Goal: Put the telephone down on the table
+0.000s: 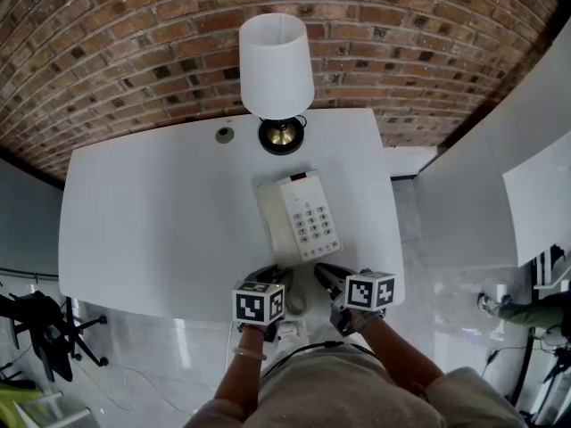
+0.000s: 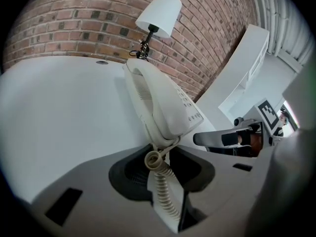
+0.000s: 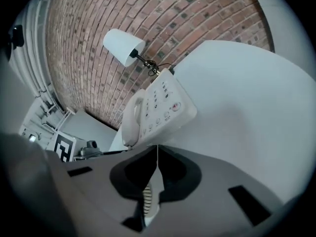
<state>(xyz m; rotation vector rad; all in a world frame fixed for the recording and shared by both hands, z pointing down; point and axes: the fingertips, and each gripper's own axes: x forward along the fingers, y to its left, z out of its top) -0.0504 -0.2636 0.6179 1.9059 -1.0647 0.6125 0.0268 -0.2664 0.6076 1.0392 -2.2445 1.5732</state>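
A cream telephone lies flat on the white table, handset in its cradle on the left and keypad on the right. Both grippers hang at the table's front edge, just short of the phone's near end. My left gripper is shut on the phone's coiled cord, which runs back between its jaws from the telephone. My right gripper is shut, its jaws meeting in a thin line in front of the telephone. A bit of coil shows low in the slit behind the tips.
A table lamp with a white shade stands at the back of the table against the brick wall. A round cable hole sits left of it. A white partition rises on the right, and an office chair stands on the floor at left.
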